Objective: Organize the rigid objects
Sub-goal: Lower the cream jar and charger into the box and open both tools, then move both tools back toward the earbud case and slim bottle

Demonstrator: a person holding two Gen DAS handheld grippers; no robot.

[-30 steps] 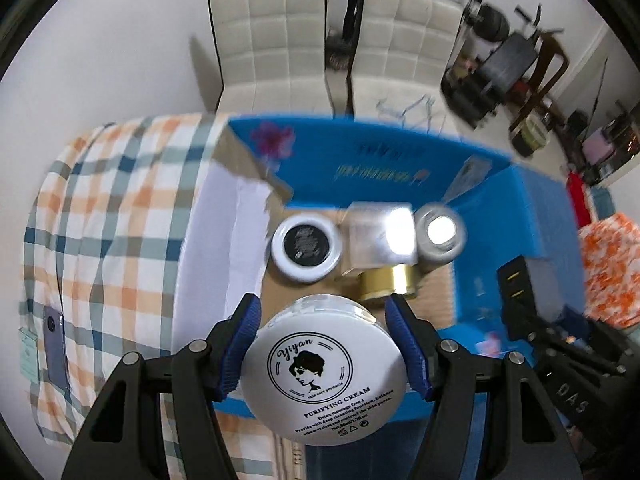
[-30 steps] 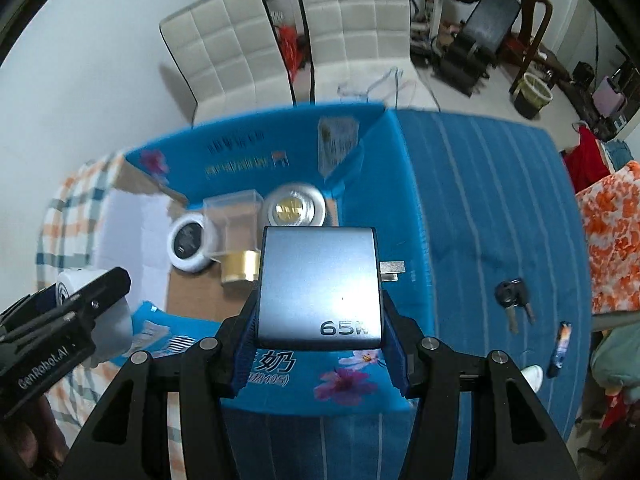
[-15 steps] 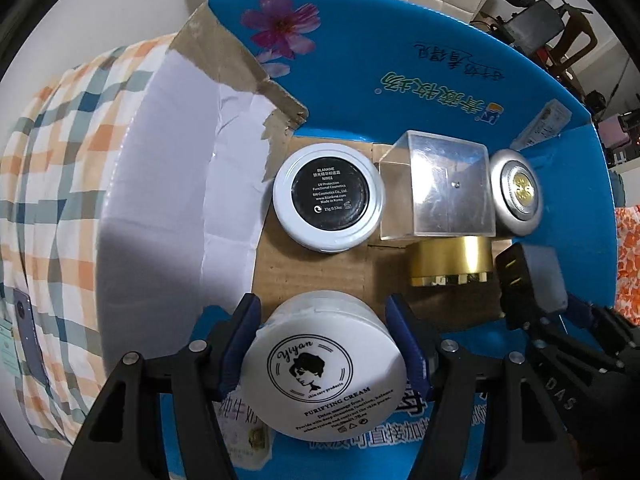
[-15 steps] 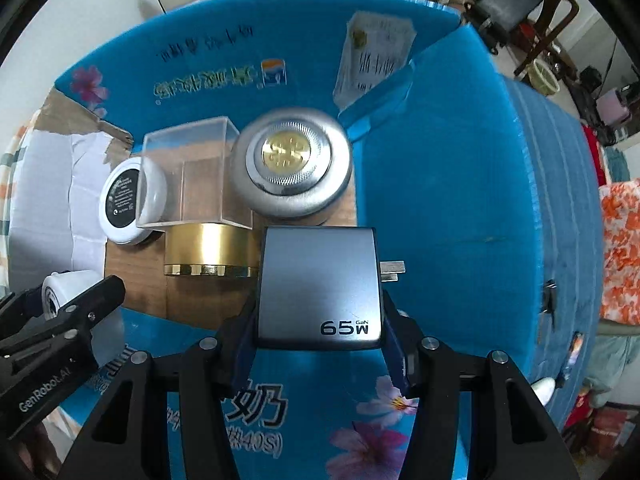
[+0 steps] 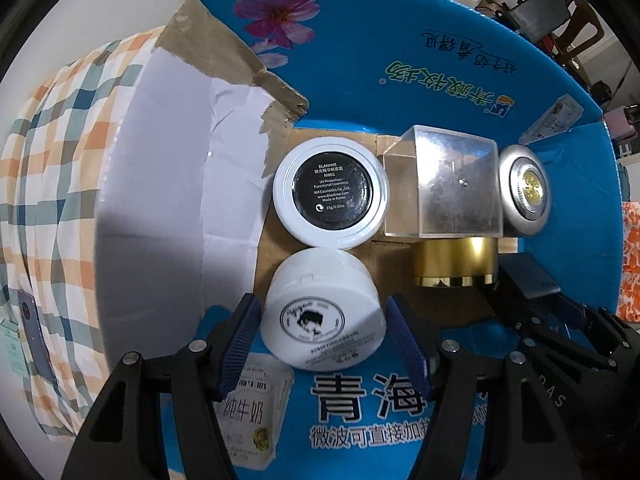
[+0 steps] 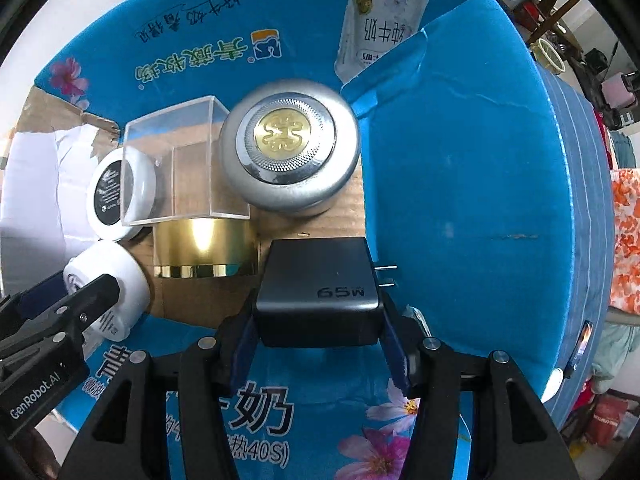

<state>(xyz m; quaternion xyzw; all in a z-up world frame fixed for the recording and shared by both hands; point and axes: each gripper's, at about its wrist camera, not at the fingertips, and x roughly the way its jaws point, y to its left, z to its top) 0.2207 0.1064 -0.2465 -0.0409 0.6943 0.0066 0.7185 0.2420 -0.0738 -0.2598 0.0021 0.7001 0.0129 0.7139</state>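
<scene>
both claws look let go – left gripper [image 5: 324, 334] clear of the cream jar [image 5: 322, 312], right gripper [image 6: 318, 322] freshly loosened off the 65W charger [image 6: 318, 288] – so lift straight up without nudging either in the blue box [image 5: 400, 80]

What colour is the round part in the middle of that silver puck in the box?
Gold, with an embossed pattern, on the silver puck; the right wrist view shows it best.

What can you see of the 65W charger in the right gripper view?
The charger is a dark grey, matte, boxy block that looks like plastic, printed "65W" on its upper face, with two metal prongs sticking out to the right. It sits low inside the blue cardboard box, on or just above its brown floor, near the gold cylinder and the silver round case. The right gripper straddles it; its jaws have just been opening, and a gap shows at the right pad.
</scene>
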